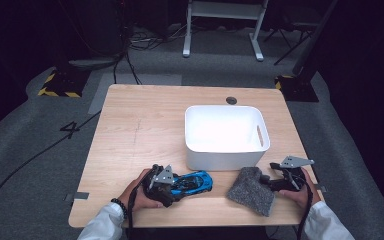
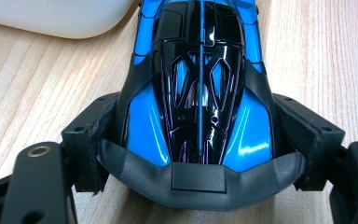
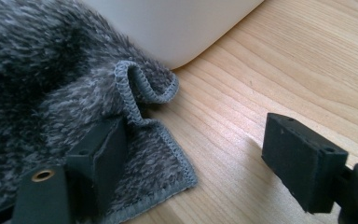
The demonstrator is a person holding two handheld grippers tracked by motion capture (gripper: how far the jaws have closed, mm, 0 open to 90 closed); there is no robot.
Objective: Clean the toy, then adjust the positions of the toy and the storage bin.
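High view: left gripper (image 1: 172, 187) at the blue toy car (image 1: 194, 182), right gripper (image 1: 271, 181) at the grey cloth (image 1: 251, 190), both before the white bin (image 1: 225, 135). Left gripper view: jaws clamp the car's rear flanks — pads touching. Right gripper view: jaws spread wide, one pad on the cloth's folded corner.

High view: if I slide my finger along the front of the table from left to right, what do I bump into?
Left gripper → blue toy car → grey fuzzy cloth → right gripper. The white bin sits farther back, behind the car and cloth.
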